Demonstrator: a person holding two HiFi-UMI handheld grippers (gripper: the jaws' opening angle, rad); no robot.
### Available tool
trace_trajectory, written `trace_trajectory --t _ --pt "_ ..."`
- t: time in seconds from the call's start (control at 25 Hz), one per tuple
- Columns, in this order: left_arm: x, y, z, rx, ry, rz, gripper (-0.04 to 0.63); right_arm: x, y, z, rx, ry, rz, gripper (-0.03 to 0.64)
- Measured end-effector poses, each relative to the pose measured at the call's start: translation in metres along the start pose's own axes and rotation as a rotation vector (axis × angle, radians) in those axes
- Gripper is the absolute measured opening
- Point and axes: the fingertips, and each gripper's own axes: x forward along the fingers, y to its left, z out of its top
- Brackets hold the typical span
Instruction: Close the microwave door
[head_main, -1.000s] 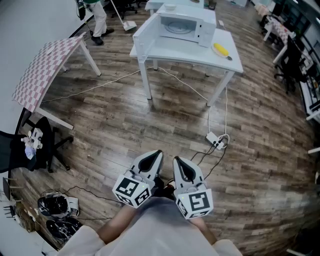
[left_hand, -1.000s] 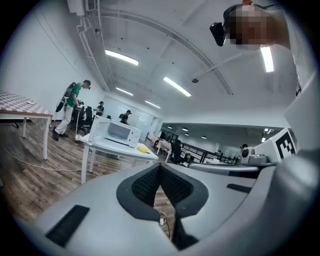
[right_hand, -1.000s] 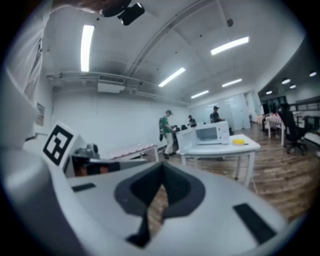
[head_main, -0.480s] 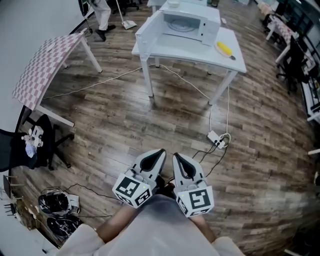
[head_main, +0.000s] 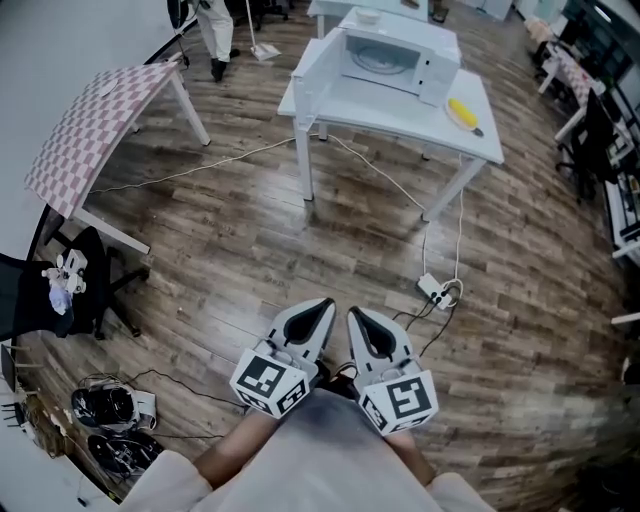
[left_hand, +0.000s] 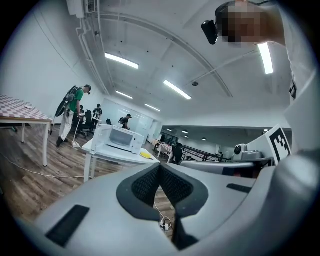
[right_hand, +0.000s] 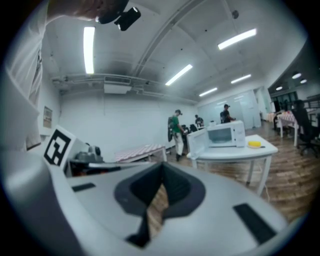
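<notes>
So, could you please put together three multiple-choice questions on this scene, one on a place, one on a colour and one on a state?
1. Where does the yellow object lie?
A. On the floor
B. On the white table, to the right of the microwave in the head view
C. Inside the microwave

2. What colour is the microwave?
A. White
B. Black
C. Red

3. How does the microwave door stand?
A. Shut
B. Taken off
C. Swung open

Answers: 1 B, the yellow object rests on the table top beside the microwave. 2 A, its casing is white all over. 3 C, the door stands out to one side and the cavity shows.
</notes>
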Motion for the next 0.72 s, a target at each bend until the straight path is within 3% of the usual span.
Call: trace_trajectory --t 0.36,0.72 --pt "-0.003 0.022 0.017 -0.031 -0.043 -0.036 0.017 0.031 0.019 0.011 -0.014 0.016 0.062 0.023" --pt "-0.007 0.026 0.016 -0.030 -0.051 -0.074 0.017 0.040 0.026 0.006 -0.001 0.024 0.057 0.023"
